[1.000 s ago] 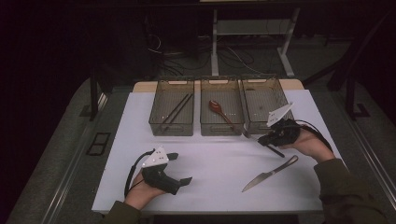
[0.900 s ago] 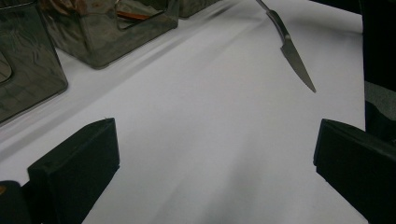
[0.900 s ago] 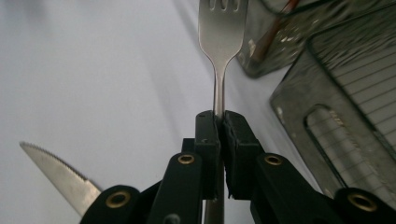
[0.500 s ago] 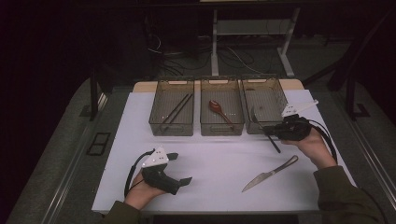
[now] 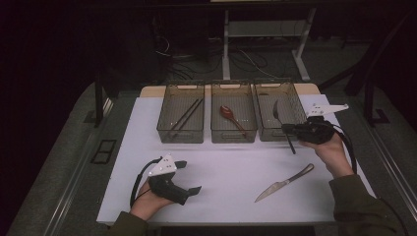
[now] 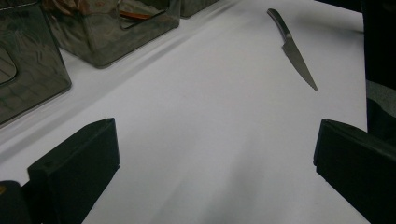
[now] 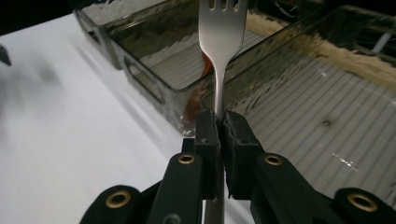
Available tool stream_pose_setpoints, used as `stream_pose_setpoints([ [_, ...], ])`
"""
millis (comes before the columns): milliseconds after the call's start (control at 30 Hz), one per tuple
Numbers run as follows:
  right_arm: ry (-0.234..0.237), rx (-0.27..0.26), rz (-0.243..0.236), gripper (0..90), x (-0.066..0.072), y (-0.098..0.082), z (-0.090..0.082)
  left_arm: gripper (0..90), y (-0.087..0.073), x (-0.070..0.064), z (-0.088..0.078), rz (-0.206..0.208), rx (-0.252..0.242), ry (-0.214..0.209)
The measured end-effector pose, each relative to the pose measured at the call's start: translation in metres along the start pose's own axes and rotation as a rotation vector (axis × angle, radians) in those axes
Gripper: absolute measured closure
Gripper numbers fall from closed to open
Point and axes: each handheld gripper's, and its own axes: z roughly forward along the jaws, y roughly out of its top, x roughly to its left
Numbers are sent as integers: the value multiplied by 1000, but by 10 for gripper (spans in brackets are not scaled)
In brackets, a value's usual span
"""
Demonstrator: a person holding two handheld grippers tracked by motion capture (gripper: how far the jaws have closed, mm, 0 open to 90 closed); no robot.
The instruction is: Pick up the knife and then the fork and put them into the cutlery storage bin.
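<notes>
My right gripper (image 5: 287,129) is shut on a metal fork (image 5: 278,114) at the front edge of the right-hand bin (image 5: 297,101). The fork's tines point over that bin and its handle hangs down toward the table. In the right gripper view the pads clamp the neck of the fork (image 7: 222,28), whose tines rise above the wall between two bins (image 7: 327,93). A knife (image 5: 284,183) lies on the white mat at the front right. My left gripper (image 5: 189,177) rests open on the mat at the front left, its jaws wide with the knife (image 6: 294,49) far ahead.
Three clear bins stand in a row at the back of the white mat (image 5: 231,162). The left bin (image 5: 167,129) holds dark chopsticks (image 5: 184,118), the middle bin (image 5: 235,135) a red spoon (image 5: 229,114). Desk legs and cables lie beyond the table.
My right hand has moved to the right and slightly up with the fork, which now stands with its tines over the right bin. The left hand has stayed put.
</notes>
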Motion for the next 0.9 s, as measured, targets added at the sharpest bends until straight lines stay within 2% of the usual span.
stream_pose_setpoints([
  [167, -32, -33, 9, 837, -4, 5, -7, 0, 0, 1, 0, -1, -3, -2],
  [433, -80, -90, 21, 837, -15, 26, -18, 0, 0, 1, 0, -6, -5, -5],
  [700, -121, -104, 18, 837, -28, 50, -20, 0, 0, 1, 0, -4, -4, -7],
  [800, -132, -115, 20, 837, -34, 56, -19, 0, 0, 1, 1, -4, -5, -8],
  [900, -149, -102, 25, 836, -41, 59, -16, 0, 0, 1, 0, -4, -6, -8],
])
